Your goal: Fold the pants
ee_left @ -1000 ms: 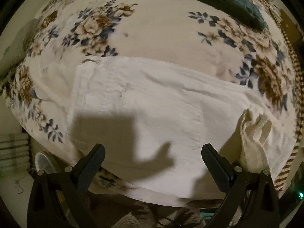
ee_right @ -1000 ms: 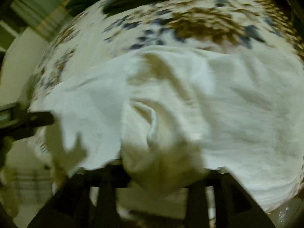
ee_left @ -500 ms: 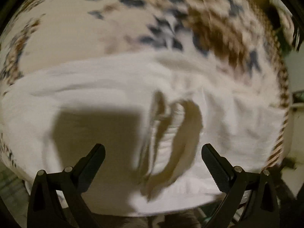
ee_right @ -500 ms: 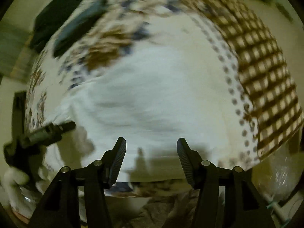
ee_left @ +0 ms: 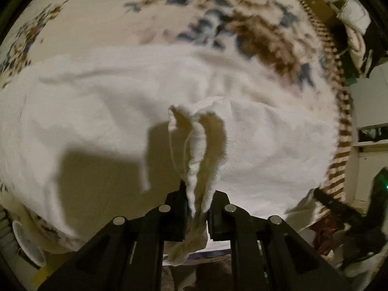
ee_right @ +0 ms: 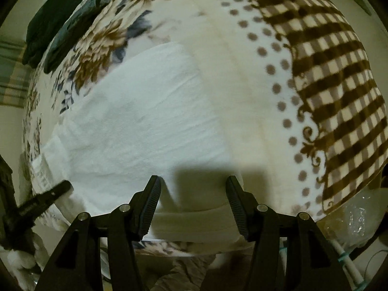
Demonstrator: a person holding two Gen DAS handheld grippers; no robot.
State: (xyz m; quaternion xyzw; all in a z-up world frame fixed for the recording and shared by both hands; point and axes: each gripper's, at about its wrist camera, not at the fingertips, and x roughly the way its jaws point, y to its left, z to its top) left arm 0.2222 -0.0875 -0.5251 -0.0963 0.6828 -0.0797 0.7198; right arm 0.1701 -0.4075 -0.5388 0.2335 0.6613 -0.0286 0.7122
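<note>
Currently, in the left wrist view, a bunched ridge of the white pants [ee_left: 121, 111] is being pinched by the left gripper [ee_left: 197, 208], whose jaws are clenched on the fabric with folds rising up between them; the rest of the garment is being left spread across the floral blanket [ee_left: 97, 19], and much of the picture is blurred. At the lower right edge a dark shape is being shown that is judged to be the other tool, though it cannot be told for sure. In the right wrist view, the right gripper [ee_right: 194, 195] is being held with its jaws released and apart, nothing between them, just over the near edge of the pants [ee_right: 135, 116], which are lying flat on the blanket [ee_right: 242, 72] beside its checked border [ee_right: 334, 77]. A fold is judged to be in hand, with one side gathered. A grasp by the free gripper on the near edge is being called for next, so both ends can be carried over together.
</note>
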